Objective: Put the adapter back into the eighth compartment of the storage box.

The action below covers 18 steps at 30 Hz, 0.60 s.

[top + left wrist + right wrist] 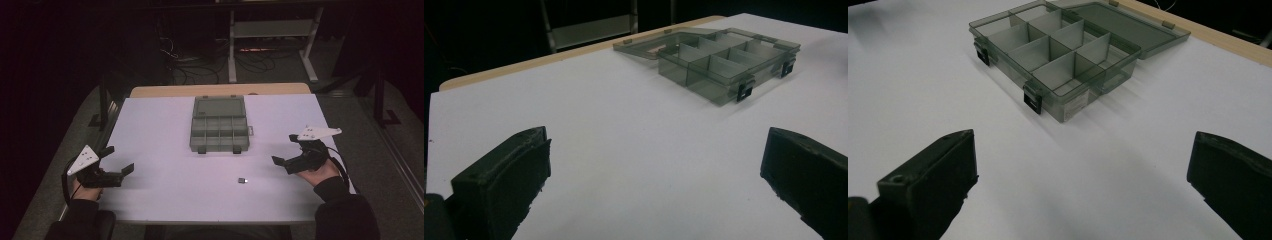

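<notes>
Both grippers, left gripper (119, 160) and right gripper (284, 148), wait with jaws apart; next, probably, fetch the small part (242, 180) lying near the open organizer box (219, 125).

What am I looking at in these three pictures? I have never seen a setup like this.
A person sits at a white table, holding a hand-held two-jaw gripper in each hand: the left gripper and the right gripper. One picture comes from a camera above; the other two come from cameras riding on each gripper, looking along its black jaws. On the table lie an open compartment box, lid folded back, and a small dark part. Both grippers are open and hold nothing.
</notes>
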### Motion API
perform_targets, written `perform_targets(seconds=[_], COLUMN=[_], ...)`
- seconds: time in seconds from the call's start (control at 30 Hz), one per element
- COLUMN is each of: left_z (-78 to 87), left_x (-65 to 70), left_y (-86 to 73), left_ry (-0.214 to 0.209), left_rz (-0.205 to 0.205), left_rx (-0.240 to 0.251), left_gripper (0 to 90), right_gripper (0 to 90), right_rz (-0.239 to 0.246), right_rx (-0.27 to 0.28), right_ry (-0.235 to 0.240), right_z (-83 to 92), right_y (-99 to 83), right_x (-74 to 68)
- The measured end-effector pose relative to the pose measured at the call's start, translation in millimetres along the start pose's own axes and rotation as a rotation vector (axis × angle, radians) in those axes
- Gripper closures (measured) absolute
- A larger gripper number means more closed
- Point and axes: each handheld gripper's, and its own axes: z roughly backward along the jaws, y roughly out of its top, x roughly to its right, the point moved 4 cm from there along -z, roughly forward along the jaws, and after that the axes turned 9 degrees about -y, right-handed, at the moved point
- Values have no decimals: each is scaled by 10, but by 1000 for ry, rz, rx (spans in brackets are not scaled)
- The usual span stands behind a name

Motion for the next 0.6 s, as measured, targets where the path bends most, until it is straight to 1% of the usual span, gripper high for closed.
perform_targets(seconds=[0.1, 0.33, 0.37, 0.47, 0.5, 0.6], left_z=[-3, -5, -5, -6, -7, -7], left_x=[1, 4, 4, 4, 6, 6], left_y=[0, 0, 0, 0, -1, -1], left_ry=[0, -3, -4, -4, -4, -4], left_rz=[0, -3, -3, -3, -1, -1], left_rx=[0, -2, -3, -3, -3, -4], left_gripper=[0, 0, 0, 0, 0, 0], right_gripper=[0, 0, 0, 0, 0, 0], right_rz=[23, 25, 57, 57, 69, 79], right_rx=[1, 1, -14, -17, -20, -27], right_ry=[9, 10, 23, 25, 31, 39], right_z=[-15, -17, -52, -56, -73, -94], right_y=[35, 40, 70, 72, 83, 92], right_x=[-50, -57, -136, -145, -172, -202])
